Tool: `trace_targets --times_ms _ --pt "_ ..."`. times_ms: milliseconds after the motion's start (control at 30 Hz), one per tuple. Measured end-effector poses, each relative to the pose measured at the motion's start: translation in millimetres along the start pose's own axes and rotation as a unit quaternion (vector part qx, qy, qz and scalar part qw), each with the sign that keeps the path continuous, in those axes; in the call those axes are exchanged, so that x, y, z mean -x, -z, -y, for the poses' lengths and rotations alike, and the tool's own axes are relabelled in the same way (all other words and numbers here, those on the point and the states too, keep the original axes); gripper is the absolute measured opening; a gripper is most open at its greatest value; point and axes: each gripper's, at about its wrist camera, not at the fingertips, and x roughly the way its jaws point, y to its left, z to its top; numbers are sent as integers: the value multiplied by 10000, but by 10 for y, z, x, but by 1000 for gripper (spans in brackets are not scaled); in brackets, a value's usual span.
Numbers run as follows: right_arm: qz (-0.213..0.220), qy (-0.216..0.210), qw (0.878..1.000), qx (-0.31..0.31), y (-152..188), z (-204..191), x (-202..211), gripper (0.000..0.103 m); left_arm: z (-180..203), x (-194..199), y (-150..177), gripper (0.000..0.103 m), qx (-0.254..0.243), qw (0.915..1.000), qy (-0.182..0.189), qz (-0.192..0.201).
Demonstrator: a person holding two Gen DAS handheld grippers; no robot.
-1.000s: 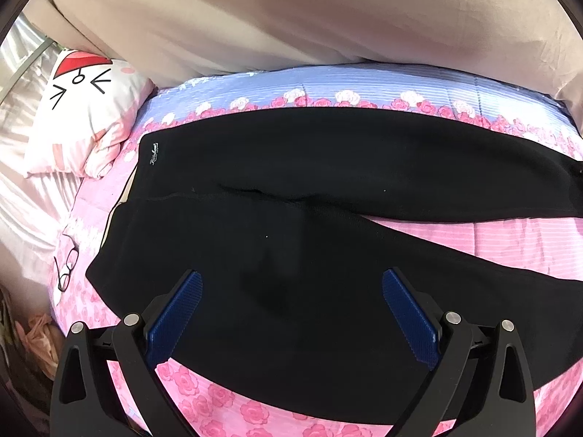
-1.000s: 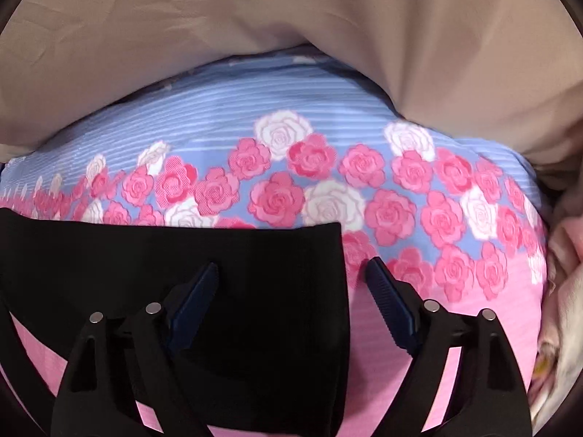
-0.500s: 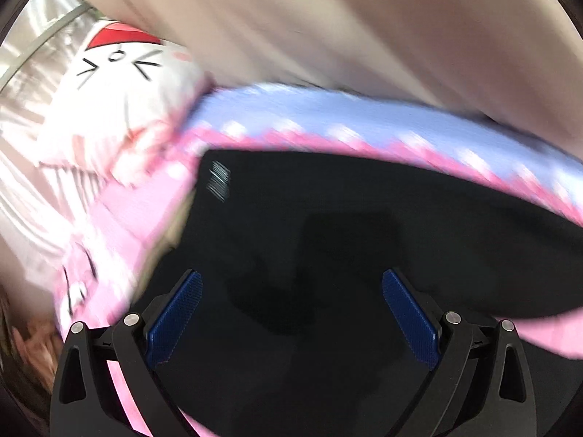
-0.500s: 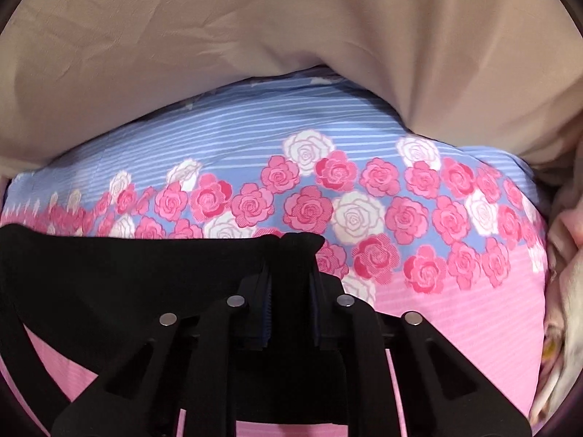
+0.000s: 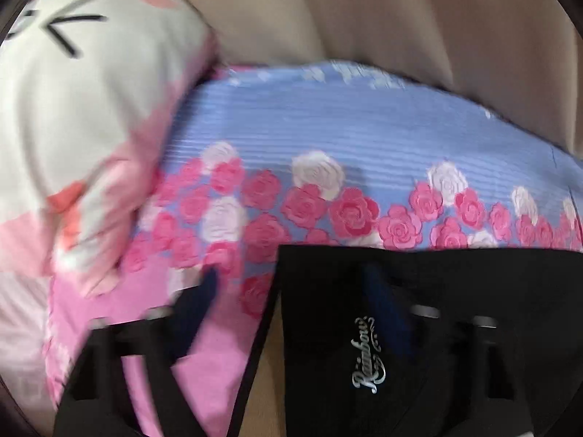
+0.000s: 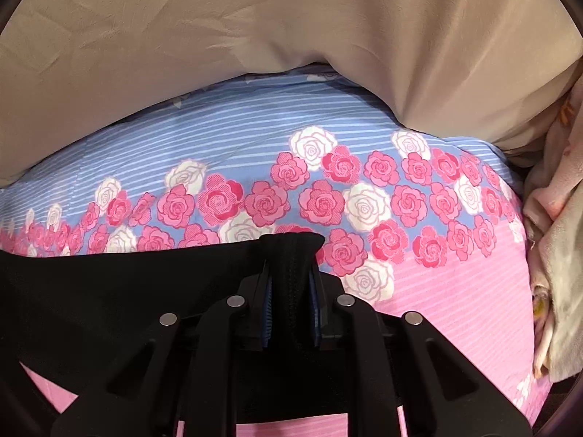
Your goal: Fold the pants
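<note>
Black pants [image 5: 455, 327] lie on a rose-print bedsheet. In the left wrist view the waistband corner with a silver logo [image 5: 368, 357] sits between the fingers of my left gripper [image 5: 291, 291]. The jaws stand partly open around that corner, with motion blur. In the right wrist view my right gripper [image 6: 291, 291] is shut on the bunched leg hem of the pants [image 6: 293, 255]. The rest of the leg [image 6: 109, 298] stretches off to the left.
A white cartoon pillow [image 5: 83, 109] lies at the left of the bed. A beige blanket [image 6: 255, 36] is piled along the far side. The pink and blue sheet [image 6: 455, 291] surrounds the pants. Crumpled cloth [image 6: 557, 255] lies at the right edge.
My left gripper has moved from over the pants' seat to the waistband corner, and its jaws have narrowed. My right gripper has shut on the leg hem and bunched it.
</note>
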Motion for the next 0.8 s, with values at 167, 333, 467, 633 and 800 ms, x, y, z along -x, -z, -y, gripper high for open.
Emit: trace_targets --times_ms 167,333,467,633,800 --pt "106 40 9999 -107 6 -121 130 15 -8 150 21 4 125 9973 693 207" --pt "632 -313 9973 -225 66 -33 695 15 18 976 260 4 194 9897 1160 820" --pt "1126 -772 9905 -170 248 168 1397 15 2 1823 685 4 265 9796 1529 1278" --pt "1270 -1119 9853 229 670 415 2028 15 -51 2468 1465 5 201 9814 1493 1191" --pt "552 -873 9926 641 1323 656 1988 15 -60 2389 2240 7 164 9938 956 540"
